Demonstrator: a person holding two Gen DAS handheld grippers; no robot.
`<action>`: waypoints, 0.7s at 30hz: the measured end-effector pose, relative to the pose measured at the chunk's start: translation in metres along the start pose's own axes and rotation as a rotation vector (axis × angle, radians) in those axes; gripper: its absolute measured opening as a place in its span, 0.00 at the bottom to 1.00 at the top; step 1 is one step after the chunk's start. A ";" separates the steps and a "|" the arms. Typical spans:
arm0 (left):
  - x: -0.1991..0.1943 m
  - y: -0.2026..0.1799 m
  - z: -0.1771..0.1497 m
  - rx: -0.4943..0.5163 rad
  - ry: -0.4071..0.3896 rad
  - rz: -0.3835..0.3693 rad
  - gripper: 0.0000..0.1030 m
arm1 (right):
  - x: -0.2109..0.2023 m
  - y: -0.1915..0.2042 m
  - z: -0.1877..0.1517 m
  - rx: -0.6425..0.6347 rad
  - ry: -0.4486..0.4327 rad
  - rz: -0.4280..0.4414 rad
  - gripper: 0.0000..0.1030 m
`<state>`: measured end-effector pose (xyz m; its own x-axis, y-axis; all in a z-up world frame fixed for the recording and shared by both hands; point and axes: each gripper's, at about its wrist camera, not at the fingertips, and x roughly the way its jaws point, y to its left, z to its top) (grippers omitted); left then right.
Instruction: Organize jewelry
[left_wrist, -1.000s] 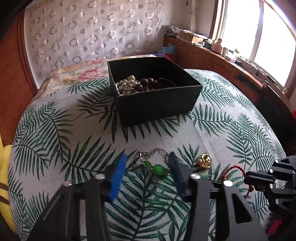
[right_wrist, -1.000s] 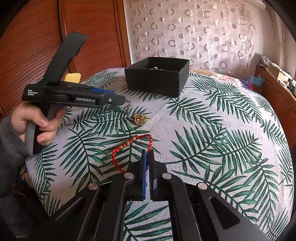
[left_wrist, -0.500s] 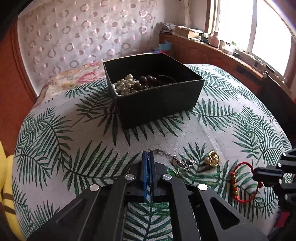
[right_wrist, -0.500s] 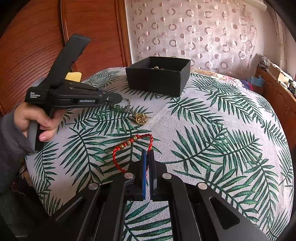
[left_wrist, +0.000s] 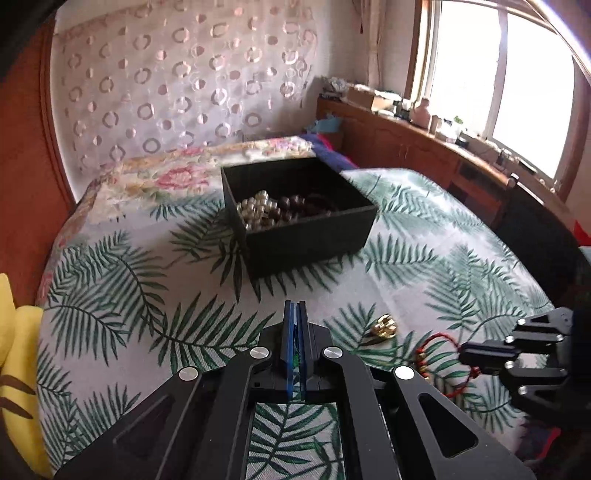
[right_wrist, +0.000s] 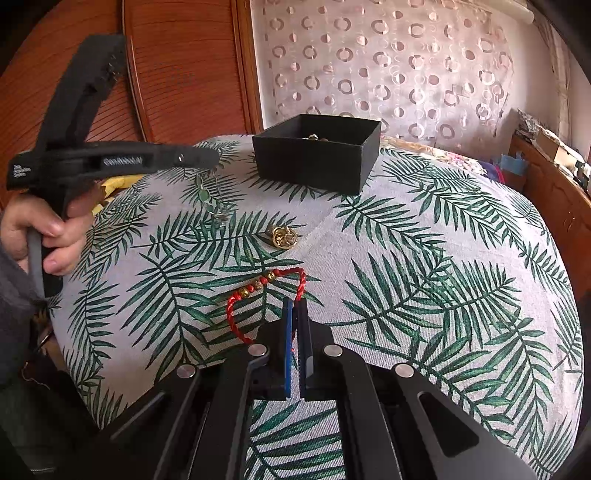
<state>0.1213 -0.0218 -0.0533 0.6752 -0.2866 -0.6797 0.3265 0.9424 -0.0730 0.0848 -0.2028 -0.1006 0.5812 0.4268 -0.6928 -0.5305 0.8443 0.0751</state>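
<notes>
My left gripper (left_wrist: 294, 314) is shut on a silver chain with green stones (right_wrist: 211, 199), which hangs below it above the cloth, between me and the black box (left_wrist: 310, 236). The box holds pearl and dark brown beads (left_wrist: 269, 212). A gold ring (left_wrist: 384, 328) and a red cord bracelet with gold beads (right_wrist: 266, 291) lie on the cloth. My right gripper (right_wrist: 294, 310) is shut with a thin gap, empty, its tips just short of the red bracelet. The box also shows in the right wrist view (right_wrist: 317, 155).
The palm-leaf tablecloth (right_wrist: 424, 258) covers a rounded table. A wooden wall panel (right_wrist: 177, 66) stands at the left, a wooden cabinet (left_wrist: 424, 147) under the window. A yellow object (left_wrist: 14, 339) lies at the table's left edge.
My left gripper closed on the green-stone chain, lifted it off the cloth and moved toward the box. The right gripper stayed put.
</notes>
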 end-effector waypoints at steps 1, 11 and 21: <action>-0.004 -0.002 0.002 0.002 -0.009 -0.002 0.01 | -0.002 0.000 0.001 -0.001 -0.004 -0.001 0.03; -0.030 -0.013 0.022 0.014 -0.094 -0.016 0.01 | -0.026 0.001 0.035 -0.040 -0.092 -0.005 0.03; -0.031 -0.015 0.056 0.034 -0.139 -0.018 0.01 | -0.034 -0.011 0.093 -0.087 -0.183 -0.004 0.03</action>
<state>0.1324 -0.0367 0.0101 0.7532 -0.3267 -0.5710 0.3602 0.9311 -0.0576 0.1281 -0.1965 -0.0111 0.6820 0.4819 -0.5502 -0.5744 0.8185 0.0048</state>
